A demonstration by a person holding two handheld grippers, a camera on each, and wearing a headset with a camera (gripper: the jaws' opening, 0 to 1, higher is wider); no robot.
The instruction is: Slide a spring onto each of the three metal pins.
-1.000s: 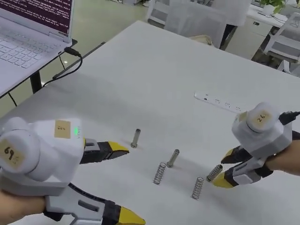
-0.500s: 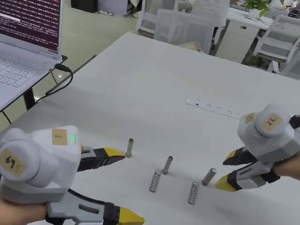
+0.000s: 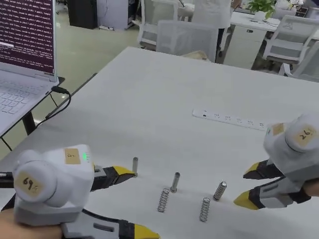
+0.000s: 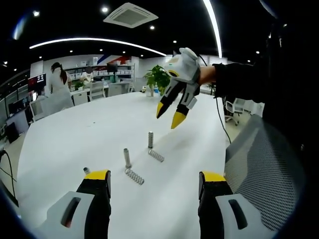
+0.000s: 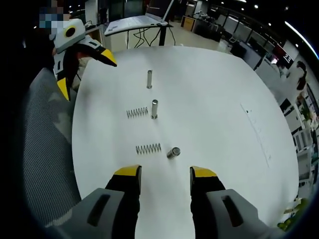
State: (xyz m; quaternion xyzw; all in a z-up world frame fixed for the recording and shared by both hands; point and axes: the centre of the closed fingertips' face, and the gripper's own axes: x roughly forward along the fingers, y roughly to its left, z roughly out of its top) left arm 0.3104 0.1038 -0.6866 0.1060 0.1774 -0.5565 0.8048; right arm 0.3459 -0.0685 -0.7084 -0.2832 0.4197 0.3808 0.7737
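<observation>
My right gripper point(image 3: 242, 188) hangs spread just beside the end pin point(image 3: 220, 190) | left gripper point(image 3: 143, 203) spread, empty | two springs point(image 3: 163, 199) loose toward the desk's point(image 3: 149, 99) near edge

The right gripper point(image 5: 165, 175) hangs over the white table point(image 5: 214, 79), jaws apart. Three pins point(image 5: 154, 108) line up ahead. Two springs point(image 5: 137, 112) lie just beside the nearer two.

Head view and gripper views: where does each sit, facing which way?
Head view: on the headset, looking forward and down at the pins; left tongs and right tongs show.
Left gripper view: on the left tongs, facing the right tongs; own jaws below.
Right gripper view: on the right tongs, facing the left tongs; own jaws below.
All share the pins.
</observation>
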